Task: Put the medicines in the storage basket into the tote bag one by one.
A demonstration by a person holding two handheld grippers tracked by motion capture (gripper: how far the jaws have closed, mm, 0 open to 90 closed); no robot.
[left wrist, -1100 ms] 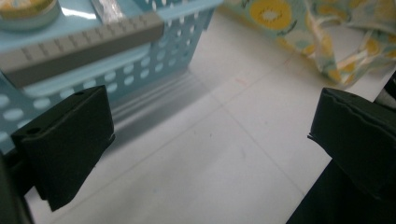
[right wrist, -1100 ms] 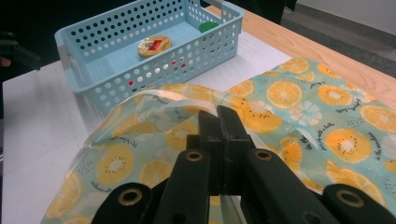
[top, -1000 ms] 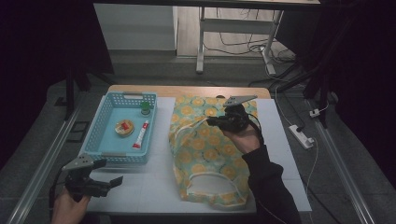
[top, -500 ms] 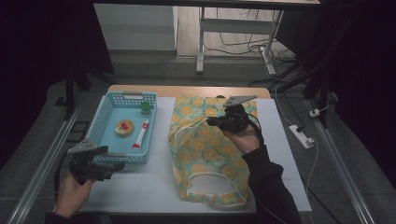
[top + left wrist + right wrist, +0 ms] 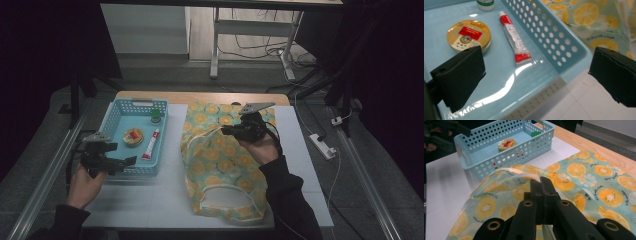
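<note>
A flat cloth bag [image 5: 220, 165] printed with orange slices lies on the white table. My right gripper [image 5: 225, 131] is shut on the bag's pale upper edge [image 5: 516, 173] and holds it lifted a little; the jaws [image 5: 540, 182] meet with no gap. A light-blue perforated basket [image 5: 135, 102] to the left holds a round yellow tin [image 5: 133, 136], a red-and-white tube [image 5: 150, 144] and a green-capped bottle [image 5: 156, 116]. My left gripper [image 5: 125, 155] hovers open at the basket's near left corner. Between its wide jaws [image 5: 536, 75] I see the tin [image 5: 469, 35] and tube [image 5: 514, 42].
The table's wooden strip [image 5: 200, 96] runs along the far edge behind basket and bag. A white power strip [image 5: 322, 145] lies on the floor to the right. Metal rails flank the table. Bare white tabletop [image 5: 150, 200] stretches in front of the basket.
My left gripper has moved away from the table's near edge, up to the basket's near left corner. The right gripper and the bag have stayed put.
</note>
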